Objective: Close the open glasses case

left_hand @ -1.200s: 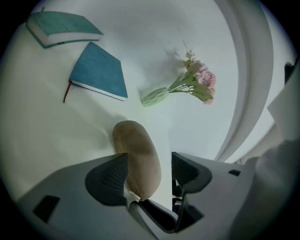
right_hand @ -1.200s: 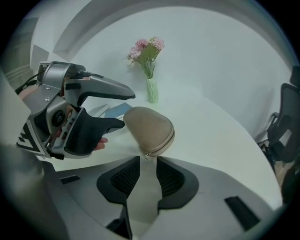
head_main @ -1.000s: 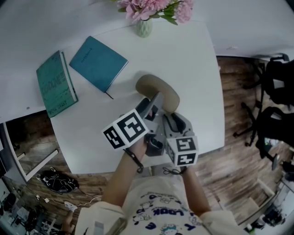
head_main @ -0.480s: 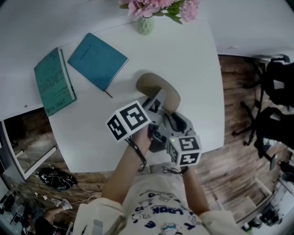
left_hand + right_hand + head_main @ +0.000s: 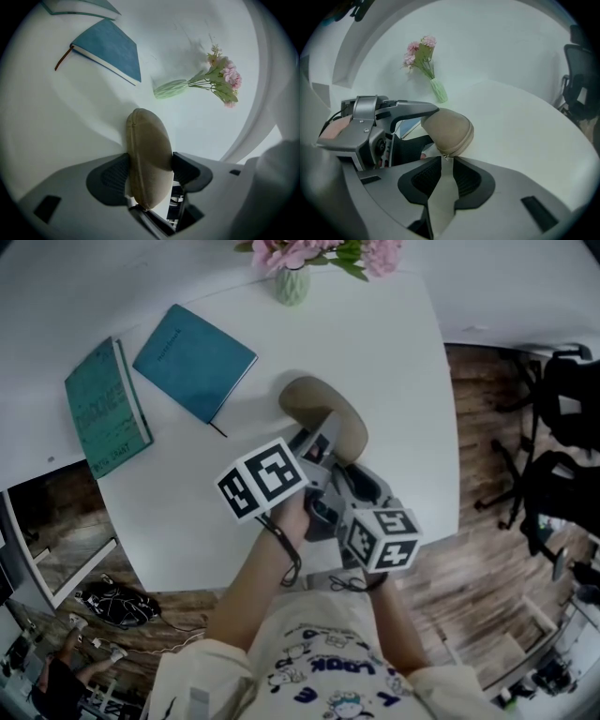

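Observation:
A tan oval glasses case (image 5: 323,413) lies near the middle of the white table (image 5: 403,381), its two halves together along a seam. My left gripper (image 5: 317,448) is shut across the near end of the case (image 5: 147,150), one dark pad on each side. In the right gripper view, a tan zipper tab (image 5: 443,187) hangs from the case (image 5: 449,127) and runs between the pads of my right gripper (image 5: 443,180), which is shut on it. The right gripper (image 5: 342,479) sits just below and to the right of the left one.
Two teal books (image 5: 194,362) (image 5: 101,409) lie at the table's far left. A green vase with pink flowers (image 5: 292,282) stands at the far edge. Black chairs (image 5: 562,409) stand on the wooden floor to the right. The table's near edge runs just under my hands.
My right gripper has twisted and shifted slightly right while keeping the tab. The left gripper has stayed clamped on the case, which has barely moved.

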Tool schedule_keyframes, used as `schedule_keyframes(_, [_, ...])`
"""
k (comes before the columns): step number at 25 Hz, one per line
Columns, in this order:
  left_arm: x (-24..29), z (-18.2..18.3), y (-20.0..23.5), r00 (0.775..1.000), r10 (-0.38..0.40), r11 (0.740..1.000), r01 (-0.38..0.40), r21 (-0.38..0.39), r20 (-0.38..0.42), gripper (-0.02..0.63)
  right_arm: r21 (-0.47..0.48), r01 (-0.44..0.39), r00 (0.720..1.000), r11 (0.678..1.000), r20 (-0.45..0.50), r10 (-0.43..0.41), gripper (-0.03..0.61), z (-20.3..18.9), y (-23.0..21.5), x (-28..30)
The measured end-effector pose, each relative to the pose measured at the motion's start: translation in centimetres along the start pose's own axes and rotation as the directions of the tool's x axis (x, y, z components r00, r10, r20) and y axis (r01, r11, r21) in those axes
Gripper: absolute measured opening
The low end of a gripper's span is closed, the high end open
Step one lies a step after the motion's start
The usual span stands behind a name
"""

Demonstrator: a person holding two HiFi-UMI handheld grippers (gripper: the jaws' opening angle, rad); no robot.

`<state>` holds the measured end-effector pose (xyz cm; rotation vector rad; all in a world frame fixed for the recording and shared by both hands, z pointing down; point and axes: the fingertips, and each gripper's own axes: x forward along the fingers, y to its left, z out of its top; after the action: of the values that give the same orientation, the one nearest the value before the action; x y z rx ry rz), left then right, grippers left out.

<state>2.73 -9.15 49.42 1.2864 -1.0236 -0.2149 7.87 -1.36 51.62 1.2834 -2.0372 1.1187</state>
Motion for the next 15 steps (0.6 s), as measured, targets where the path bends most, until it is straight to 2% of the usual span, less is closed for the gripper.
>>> schedule_keyframes(2, [0.00,-0.03,0.01,1.000,0.000,1.000,0.000,0.002,-0.001,0.291,0.019,0.016,1.000,1.000,-0.011,-0.015,0.049,0.00,-0.17,-0.08])
schedule_keyframes(6, [-0.03,-0.01,0.02,1.000,-0.006,1.000,0.006,0.009,-0.016,0.290,-0.029,0.037,0.999,0.999,-0.024,-0.037,0.012,-0.09,0.21,-0.15])
schedule_keyframes(11, [0.04,-0.16,0.04,0.999,-0.007,0.999,0.009,0.039,-0.037,0.291,-0.044,0.057,0.998,0.997,0.012,-0.056,0.002,-0.22,0.44,-0.21])
schedule_keyframes(15, [0.09,-0.22,0.06,0.998,0.002,0.998,0.001,0.061,-0.061,0.291,-0.002,0.068,0.996,0.998,0.060,-0.068,0.000,-0.11,0.23,-0.48])
